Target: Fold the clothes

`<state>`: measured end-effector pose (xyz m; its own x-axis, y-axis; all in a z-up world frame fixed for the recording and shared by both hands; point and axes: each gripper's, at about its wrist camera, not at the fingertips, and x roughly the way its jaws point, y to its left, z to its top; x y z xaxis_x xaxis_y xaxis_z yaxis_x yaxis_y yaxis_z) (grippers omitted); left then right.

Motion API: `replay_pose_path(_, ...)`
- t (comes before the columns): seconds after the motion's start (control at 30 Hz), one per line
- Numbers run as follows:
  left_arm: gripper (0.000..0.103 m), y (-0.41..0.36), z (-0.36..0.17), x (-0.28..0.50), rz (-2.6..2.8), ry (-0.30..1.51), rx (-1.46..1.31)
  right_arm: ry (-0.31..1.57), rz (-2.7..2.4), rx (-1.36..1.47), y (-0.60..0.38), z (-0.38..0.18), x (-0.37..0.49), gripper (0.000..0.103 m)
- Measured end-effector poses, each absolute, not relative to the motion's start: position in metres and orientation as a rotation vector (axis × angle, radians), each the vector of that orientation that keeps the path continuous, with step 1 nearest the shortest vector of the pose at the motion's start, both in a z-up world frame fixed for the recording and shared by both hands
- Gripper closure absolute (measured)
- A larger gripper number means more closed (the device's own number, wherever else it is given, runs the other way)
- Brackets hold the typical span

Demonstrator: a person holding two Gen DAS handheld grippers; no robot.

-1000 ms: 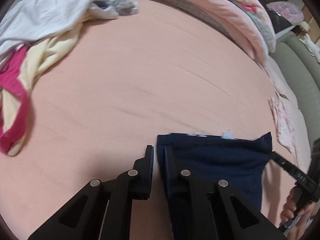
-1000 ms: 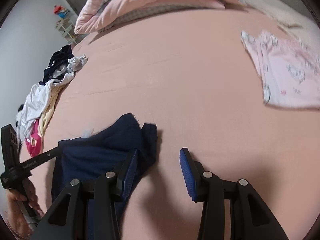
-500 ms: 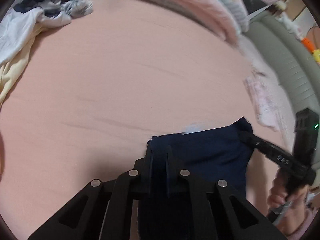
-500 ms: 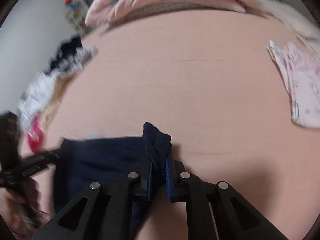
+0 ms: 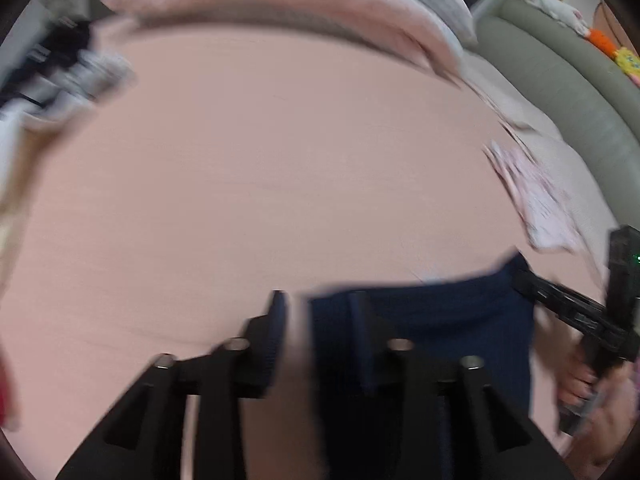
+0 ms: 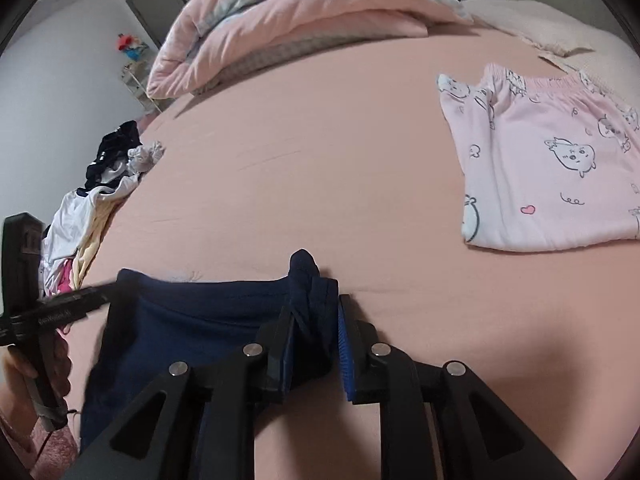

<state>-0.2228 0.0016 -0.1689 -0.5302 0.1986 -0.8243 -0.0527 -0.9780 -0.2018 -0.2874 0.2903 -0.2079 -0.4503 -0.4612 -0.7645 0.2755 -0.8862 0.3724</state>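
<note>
A navy garment (image 6: pixel 200 320) lies flat on the pink bed sheet (image 6: pixel 320 160), stretched between the two grippers. My right gripper (image 6: pixel 317 304) stands at its right corner. Its jaws are opening, and a bunched fold of navy cloth still stands between them, loose against the pads. In the blurred left wrist view my left gripper (image 5: pixel 316 300) is at the garment's (image 5: pixel 440 320) left edge. Its jaws are opening too; the cloth edge lies in the gap and nothing is pinched. A hand (image 5: pixel 580 384) holds the right gripper's handle.
Folded pink printed pyjamas (image 6: pixel 552 160) lie on the sheet to the right. A pile of unfolded clothes (image 6: pixel 100 192) sits at the left edge. A rolled pink duvet (image 6: pixel 300 20) runs across the far side, and a grey padded headboard (image 5: pixel 560 80) curves behind.
The right gripper closed on the navy corner, then loosened. The left gripper, shut on the navy edge in both earlier frames, has parted its jaws, and its view has swung right.
</note>
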Motion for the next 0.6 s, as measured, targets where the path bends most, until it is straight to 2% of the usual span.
replay_pose_path(0.1,0.060,-0.026,-0.162,-0.215,2.643,-0.332,-1.433,-0.255,-2.412,1.317,0.292,-0.191,-0.284,0.074)
replay_pose_path(0.17,0.060,-0.032,-0.172,-0.215,2.481,-0.448,-1.457,-0.234,-2.453,1.297,0.294,-0.183,-0.281,0.073)
replay_pose_path(0.2,0.060,-0.030,-0.178,-0.210,2.435,-0.470,-1.449,-0.221,-2.415,1.346,0.292,-0.186,-0.280,0.067)
replay_pose_path(0.27,0.060,-0.027,-0.184,-0.196,2.491,-0.399,-1.448,-0.224,-2.348,1.420,0.290,-0.195,-0.276,0.061)
replay_pose_path(0.4,0.060,-0.029,-0.188,-0.189,2.461,-0.433,-1.422,-0.307,-2.309,1.447,0.292,-0.208,-0.272,0.052)
replay_pose_path(0.43,0.062,-0.027,-0.189,-0.192,2.448,-0.428,-1.419,-0.315,-2.308,1.431,0.290,-0.209,-0.275,0.052)
replay_pose_path(0.47,0.069,-0.024,-0.190,-0.194,2.436,-0.420,-1.417,-0.273,-2.286,1.379,0.281,-0.209,-0.279,0.052)
replay_pose_path(0.5,0.082,-0.020,-0.189,-0.196,2.460,-0.354,-1.430,-0.228,-2.260,1.326,0.272,-0.209,-0.283,0.054)
replay_pose_path(0.53,0.083,-0.012,-0.188,-0.197,2.485,-0.270,-1.440,-0.185,-2.234,1.273,0.263,-0.210,-0.287,0.056)
replay_pose_path(0.57,0.082,-0.006,-0.187,-0.197,2.507,-0.187,-1.448,-0.037,-2.254,1.234,0.250,-0.209,-0.290,0.063)
replay_pose_path(0.6,0.082,-0.006,-0.185,-0.195,2.521,-0.146,-1.464,-0.005,-2.281,1.233,0.249,-0.206,-0.293,0.066)
